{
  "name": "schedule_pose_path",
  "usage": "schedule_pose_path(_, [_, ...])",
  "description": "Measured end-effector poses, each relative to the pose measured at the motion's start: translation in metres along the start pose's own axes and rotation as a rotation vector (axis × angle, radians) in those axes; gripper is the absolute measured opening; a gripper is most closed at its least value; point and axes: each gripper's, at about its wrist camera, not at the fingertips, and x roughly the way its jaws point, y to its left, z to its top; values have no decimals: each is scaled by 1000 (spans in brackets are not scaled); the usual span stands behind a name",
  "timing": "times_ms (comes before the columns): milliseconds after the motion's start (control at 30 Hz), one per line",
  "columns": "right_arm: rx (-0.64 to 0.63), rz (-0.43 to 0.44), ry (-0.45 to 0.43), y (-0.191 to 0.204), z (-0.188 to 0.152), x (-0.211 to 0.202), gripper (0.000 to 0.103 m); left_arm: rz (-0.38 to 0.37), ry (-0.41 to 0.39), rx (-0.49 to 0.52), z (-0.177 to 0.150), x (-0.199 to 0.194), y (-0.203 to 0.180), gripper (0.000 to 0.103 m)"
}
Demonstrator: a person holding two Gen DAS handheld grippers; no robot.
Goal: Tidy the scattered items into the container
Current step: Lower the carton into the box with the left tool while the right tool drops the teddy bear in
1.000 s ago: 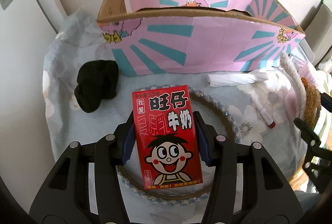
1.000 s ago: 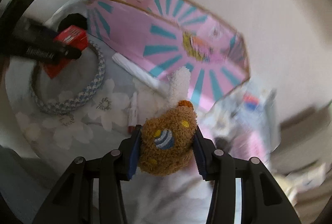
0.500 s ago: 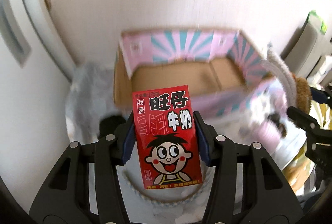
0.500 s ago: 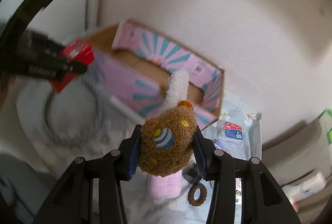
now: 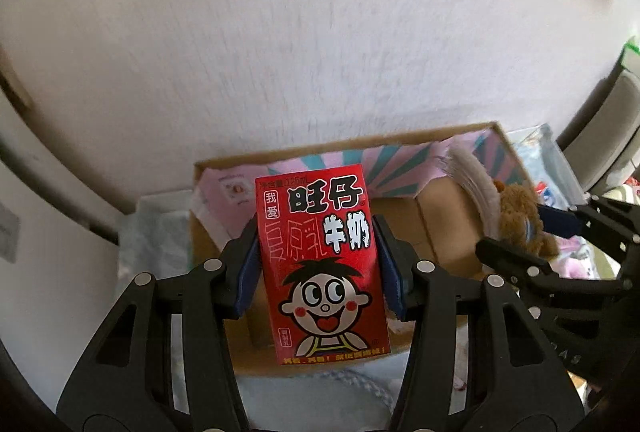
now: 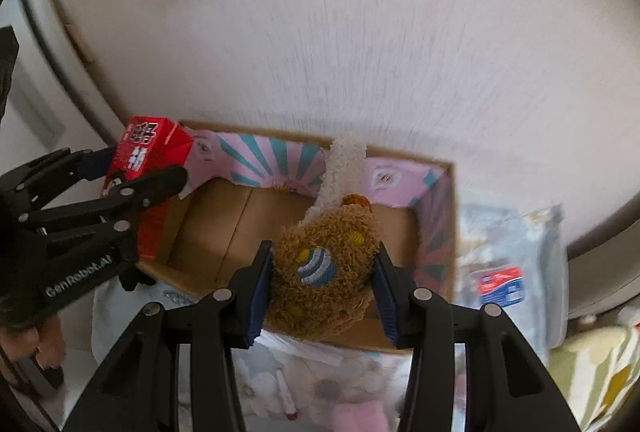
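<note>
My left gripper [image 5: 318,268] is shut on a red milk carton [image 5: 320,260] with a cartoon face, held over the left part of the open cardboard box [image 5: 404,228]. My right gripper [image 6: 322,290] is shut on a brown plush toy [image 6: 322,268] with a white fluffy band, held over the box's [image 6: 224,232] front right part. The box has pink and teal printed walls and a bare brown floor. The carton also shows in the right wrist view [image 6: 150,168], and the plush in the left wrist view [image 5: 520,220].
The box stands against a white wall [image 5: 320,32] on a floral cloth [image 6: 256,384]. A blue wipes pack [image 6: 508,272] lies right of the box. A small pen [image 6: 286,398] and a pink item [image 6: 360,416] lie on the cloth in front.
Both grippers have risen and moved forward from the cloth to above the open box, each still holding its item. The black item and headband have left view.
</note>
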Motion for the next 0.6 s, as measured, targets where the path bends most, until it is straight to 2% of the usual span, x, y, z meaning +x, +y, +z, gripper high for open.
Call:
schedule_pose_path(67, [11,-25,34,-5,-3,18,43,-5,28,-17,-1,15,3,47])
schedule_pose_path(200, [43,-18,80,-13,-5,38,43,-8,61,-42,-3,34,7,47])
schedule_pose_path(333, [40,-41,108,-20,-3,49,43,-15,77,-55,-1,43,9,47])
schedule_pose_path(467, [70,-21,146,-26,-4,58,47,-38,80,-61,-1,45,8,49])
schedule_pose_path(533, [75,-17,161,-25,-4,59,50,-46,100,-68,-2,48,8,63])
schedule_pose_path(567, [71,-24,166,-24,-3,60,50,-43,105,-72,-2,49,8,75])
schedule_pose_path(600, [64,-33,168,-24,-3,61,51,-44,104,-79,-2,48,8,79])
